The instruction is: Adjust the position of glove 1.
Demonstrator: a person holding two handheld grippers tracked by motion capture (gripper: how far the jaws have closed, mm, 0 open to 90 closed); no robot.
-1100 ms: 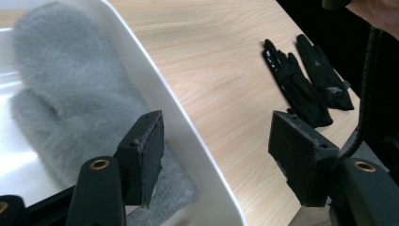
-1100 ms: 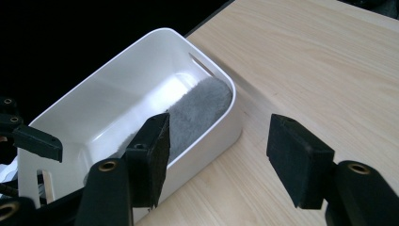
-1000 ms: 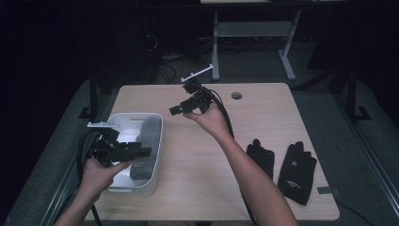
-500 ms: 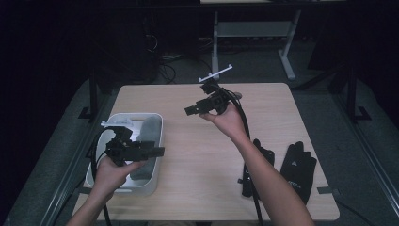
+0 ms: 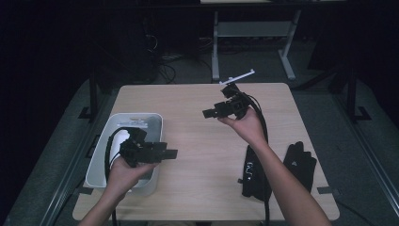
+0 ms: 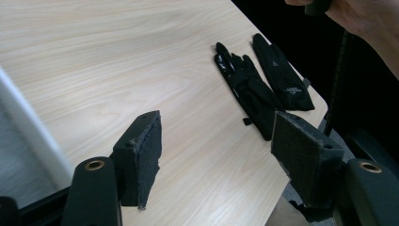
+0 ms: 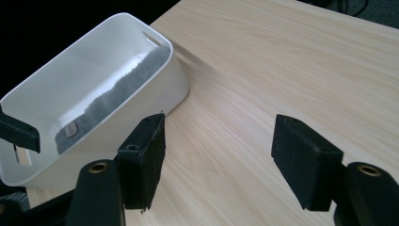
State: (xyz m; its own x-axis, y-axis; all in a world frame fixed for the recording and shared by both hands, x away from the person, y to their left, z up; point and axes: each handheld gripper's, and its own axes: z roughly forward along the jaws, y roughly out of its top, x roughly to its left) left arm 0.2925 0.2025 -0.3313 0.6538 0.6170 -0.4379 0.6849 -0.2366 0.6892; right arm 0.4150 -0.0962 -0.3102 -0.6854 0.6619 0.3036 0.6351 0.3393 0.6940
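Two black gloves lie flat side by side on the wooden table's near right, one [image 5: 251, 172] [image 6: 247, 84] nearer the middle, the other [image 5: 301, 162] [image 6: 282, 75] towards the edge. My left gripper [image 5: 169, 152] [image 6: 221, 160] hovers at the right rim of a white bin [image 5: 134, 117] [image 7: 155, 99], pointing towards the gloves, open and empty. My right gripper [image 5: 209, 113] [image 7: 221, 160] is held above the table's far middle, pointing left at the bin. Its jaws have just been opening a little, with nothing between them.
A grey liner [image 7: 117, 89] covers the bin's floor. The bin's rim [image 6: 23, 122] lies close under the left gripper. A cable trails from the right gripper down past the person's forearm [image 5: 282, 188], over the nearer glove. A white desk frame [image 5: 249, 28] stands behind the table.
Both hands have moved to the right in the high view. The left gripper went from over the bin's middle to its right rim. The right gripper shifted right above the far table.
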